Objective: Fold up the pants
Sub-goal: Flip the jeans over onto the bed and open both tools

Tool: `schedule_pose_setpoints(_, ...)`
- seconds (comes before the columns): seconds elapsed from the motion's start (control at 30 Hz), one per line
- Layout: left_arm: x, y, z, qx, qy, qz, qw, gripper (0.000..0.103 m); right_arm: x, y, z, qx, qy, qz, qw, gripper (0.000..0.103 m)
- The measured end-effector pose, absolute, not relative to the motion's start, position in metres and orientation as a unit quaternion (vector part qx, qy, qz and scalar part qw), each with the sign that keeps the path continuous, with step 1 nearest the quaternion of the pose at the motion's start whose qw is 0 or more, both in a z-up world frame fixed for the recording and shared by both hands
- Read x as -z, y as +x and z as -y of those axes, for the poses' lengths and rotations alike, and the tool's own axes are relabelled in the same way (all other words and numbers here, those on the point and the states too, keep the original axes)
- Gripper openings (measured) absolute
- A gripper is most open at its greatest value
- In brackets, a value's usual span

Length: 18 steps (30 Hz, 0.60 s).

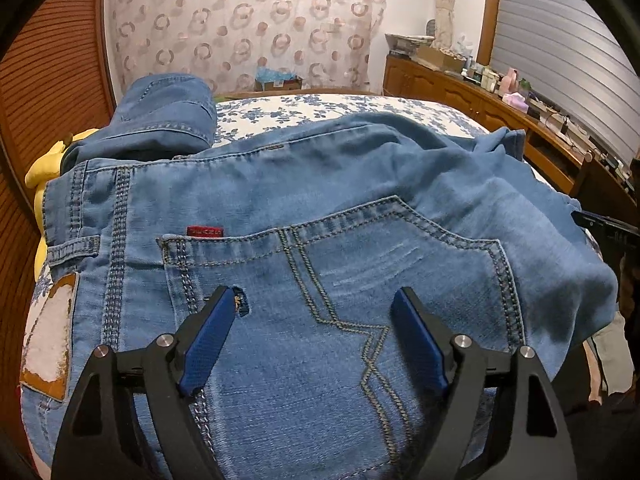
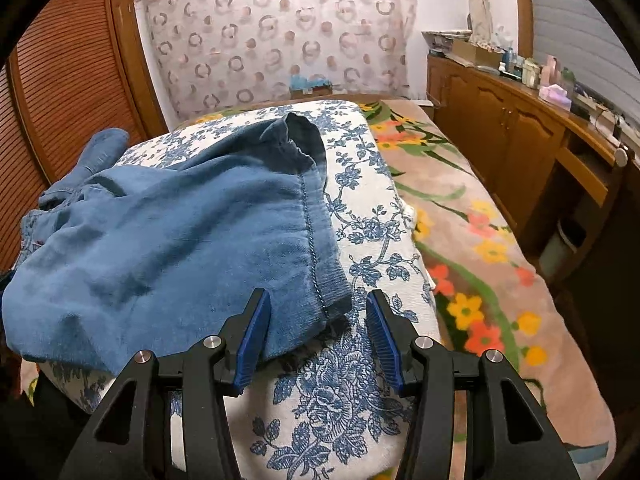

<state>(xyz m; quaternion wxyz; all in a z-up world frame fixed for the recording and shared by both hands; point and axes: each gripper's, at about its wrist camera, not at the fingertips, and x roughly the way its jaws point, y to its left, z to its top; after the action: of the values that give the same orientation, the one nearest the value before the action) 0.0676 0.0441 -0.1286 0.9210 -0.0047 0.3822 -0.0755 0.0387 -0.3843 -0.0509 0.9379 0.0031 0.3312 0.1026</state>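
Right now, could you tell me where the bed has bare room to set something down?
Free: the blue-flowered cover right of the jeans, and the orange-flowered blanket toward the cabinets. Crowded: the jeans fill the cover's left.

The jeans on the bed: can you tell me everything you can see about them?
The jeans are light blue denim, lying crumpled seat-up on a blue-flowered white cover. A back pocket shows zigzag stitching, a small red tag on its top edge and a small hole near its side. A worn, peeling patch sits at the waistband. One leg is thrown back over the far side, and a hem lies between the right hand-held gripper's open jaws.
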Motion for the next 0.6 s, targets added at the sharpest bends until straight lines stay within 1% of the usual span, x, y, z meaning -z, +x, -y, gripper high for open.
schedule_pose_setpoints(0.07, 0.129, 0.068, -0.044, 0.076, -0.003, -0.383, 0.921, 0.083, 0.052, 0.043, 0.384, -0.104, 0.005, -0.332, 0.938, 0.052)
schedule_pose_setpoints(0.17, 0.13, 0.071, -0.042, 0.082, -0.001, -0.384, 0.919, 0.088, 0.054, 0.046, 0.384, -0.105, 0.007, -0.332, 0.937, 0.052)
schedule_pose_setpoints(0.4, 0.131, 0.072, -0.039, 0.075, 0.007, -0.379, 0.922, 0.088, 0.056, 0.051, 0.381, -0.105, 0.007, -0.331, 0.938, 0.052)
schedule_pose_setpoints(0.43, 0.131, 0.071, -0.039, 0.075, 0.007, -0.379, 0.922, 0.088, 0.056, 0.052, 0.381, -0.105, 0.006, -0.33, 0.938, 0.049)
schedule_pose_setpoints(0.47, 0.131, 0.071, -0.039, 0.076, 0.007, -0.379, 0.922, 0.088, 0.055, 0.052, 0.381, -0.106, 0.005, -0.329, 0.938, 0.041)
schedule_pose_setpoints(0.5, 0.131, 0.071, -0.039, 0.076, 0.007, -0.379, 0.922, 0.088, 0.055, 0.052, 0.38, -0.107, 0.005, -0.327, 0.939, 0.039)
schedule_pose_setpoints(0.53, 0.131, 0.071, -0.039, 0.075, 0.006, -0.379, 0.922, 0.088, 0.054, 0.052, 0.381, -0.105, 0.004, -0.324, 0.94, 0.029)
schedule_pose_setpoints(0.57, 0.131, 0.07, -0.039, 0.076, 0.005, -0.379, 0.922, 0.088, 0.053, 0.051, 0.38, -0.104, 0.003, -0.32, 0.942, 0.023)
schedule_pose_setpoints(0.6, 0.13, 0.07, -0.039, 0.076, 0.005, -0.379, 0.922, 0.088, 0.051, 0.051, 0.38, -0.105, 0.001, -0.317, 0.943, 0.022)
